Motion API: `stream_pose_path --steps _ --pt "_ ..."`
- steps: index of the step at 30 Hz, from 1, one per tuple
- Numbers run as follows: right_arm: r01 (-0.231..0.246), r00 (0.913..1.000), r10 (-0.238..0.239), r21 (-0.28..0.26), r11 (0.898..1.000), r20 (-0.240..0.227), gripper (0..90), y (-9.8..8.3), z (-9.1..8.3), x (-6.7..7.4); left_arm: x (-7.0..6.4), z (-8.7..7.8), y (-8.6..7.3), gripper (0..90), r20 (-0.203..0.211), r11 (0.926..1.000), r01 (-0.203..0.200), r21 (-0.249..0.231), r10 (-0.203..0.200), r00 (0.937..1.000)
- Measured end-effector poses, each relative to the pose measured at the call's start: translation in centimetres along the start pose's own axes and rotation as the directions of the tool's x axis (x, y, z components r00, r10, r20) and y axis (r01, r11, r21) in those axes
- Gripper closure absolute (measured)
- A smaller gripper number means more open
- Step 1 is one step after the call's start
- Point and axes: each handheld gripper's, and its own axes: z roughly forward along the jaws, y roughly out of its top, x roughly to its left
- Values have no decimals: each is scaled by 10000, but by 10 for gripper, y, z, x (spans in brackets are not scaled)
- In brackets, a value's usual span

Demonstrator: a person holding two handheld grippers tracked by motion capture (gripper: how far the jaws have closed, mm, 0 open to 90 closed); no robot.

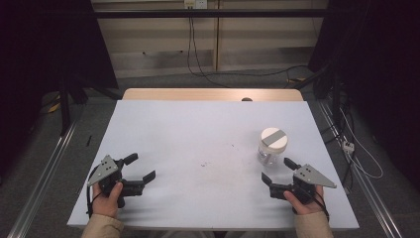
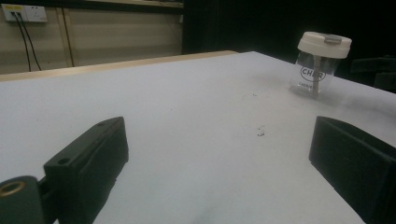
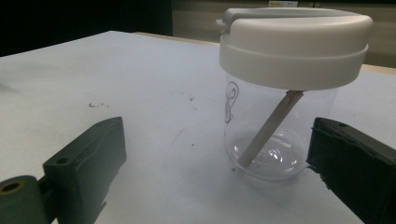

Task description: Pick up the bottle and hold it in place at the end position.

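Observation:
A clear jar [image 1: 271, 148] with a white lid stands upright on the right side of the white table [image 1: 198, 144]. Inside it a pale stick [image 3: 268, 128] leans against the wall. My right gripper [image 1: 279, 171] is open just in front of the jar [image 3: 280, 93], jaws wide apart with nothing between them. My left gripper [image 1: 139, 167] rests open near the table's front left, far from the jar [image 2: 322, 63], which stands upright at the far right of its view.
The table's wooden far edge [image 1: 213, 94] shows beyond the white top. Cables [image 1: 356, 148] and a metal rail lie on the floor to the right. A wall socket [image 2: 23, 13] with plugged cables sits behind the table.

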Motion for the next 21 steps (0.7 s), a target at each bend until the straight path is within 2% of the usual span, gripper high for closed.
stream_pose_path --steps 8,15,21 --pt "-73 9998 74 -44 10000 201 36 0 -1 -3 0 1 0 40 -11 10000 71 -43 -71 10000" --pt "25 9994 -23 -48 10000 335 37 2 5 -6 0 0 0 40 14 9999 59 -147 -58 10000" --pt "-76 9987 80 -72 9999 513 39 4 7 -12 -1 -2 0 40 47 9998 44 -175 -43 10000"
